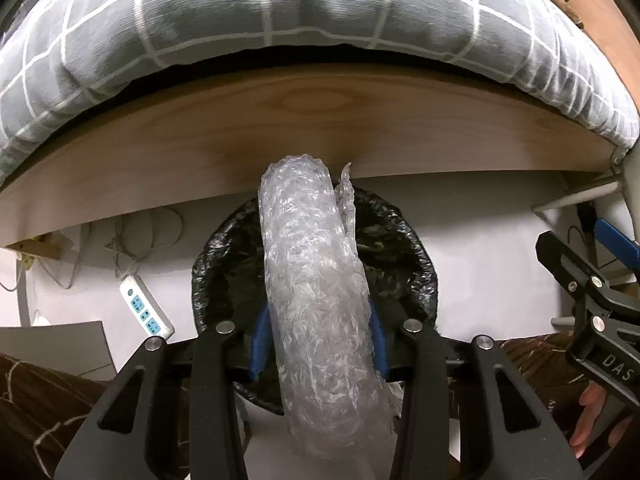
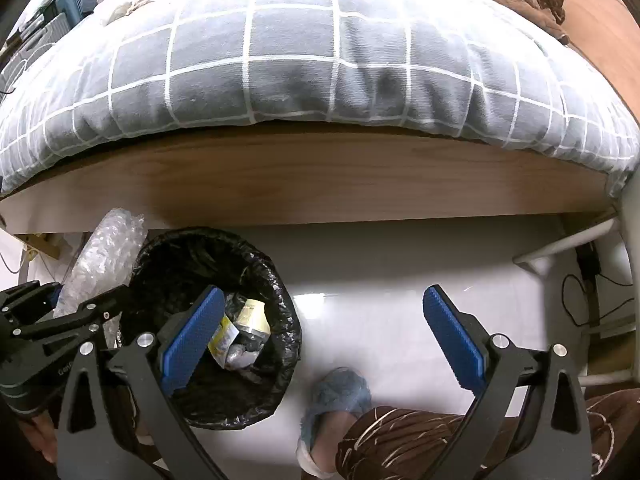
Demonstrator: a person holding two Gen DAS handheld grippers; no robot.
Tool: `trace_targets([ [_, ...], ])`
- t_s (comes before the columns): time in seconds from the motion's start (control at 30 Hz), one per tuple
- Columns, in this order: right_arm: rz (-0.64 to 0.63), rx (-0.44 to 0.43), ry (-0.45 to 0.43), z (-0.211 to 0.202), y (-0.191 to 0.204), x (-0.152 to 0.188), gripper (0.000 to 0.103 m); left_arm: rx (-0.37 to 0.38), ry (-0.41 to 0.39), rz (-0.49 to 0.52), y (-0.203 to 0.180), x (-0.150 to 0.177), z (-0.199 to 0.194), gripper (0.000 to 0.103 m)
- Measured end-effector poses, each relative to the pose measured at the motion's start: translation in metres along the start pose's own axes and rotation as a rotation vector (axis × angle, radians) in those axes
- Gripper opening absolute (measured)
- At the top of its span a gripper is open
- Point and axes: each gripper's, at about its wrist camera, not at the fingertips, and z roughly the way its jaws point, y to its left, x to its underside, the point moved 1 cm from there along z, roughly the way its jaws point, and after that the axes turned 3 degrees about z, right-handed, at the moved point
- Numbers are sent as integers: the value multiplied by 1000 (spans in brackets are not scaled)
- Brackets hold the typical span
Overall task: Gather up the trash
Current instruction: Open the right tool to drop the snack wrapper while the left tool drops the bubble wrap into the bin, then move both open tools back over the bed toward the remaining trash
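left wrist view: left gripper [image 1: 320,344] clamps a bubble wrap roll [image 1: 316,300] above the black-lined trash bin [image 1: 416,272], pointing toward twelve o'clock; right gripper [image 2: 324,332] gapes wide and empty, bin at nine o'clock.

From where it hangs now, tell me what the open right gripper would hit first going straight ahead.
Probably the bare white floor below the bed's wooden side rail. The right gripper points steeply down, its jaws empty. The bin lies left of that line, though depth is unclear.
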Motion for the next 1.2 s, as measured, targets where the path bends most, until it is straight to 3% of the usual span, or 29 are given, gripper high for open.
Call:
trace_targets([
  [0.23,-2,-7,-12,-8,3,-4,95,-27,-12,-9,10,2,3,53],
  [0.43,-3,2,-25,-13,5,-10,95,-63,-56,-10,11,-2,-9,72],
  [0.77,-11,-17,-142,-54,11,-34,95,-102,-179,-8,21,-16,-55,96],
  [1.2,20,-24,-325,-108,2,-63,95,-87,-335,-35,34,-37,-120,97],
])
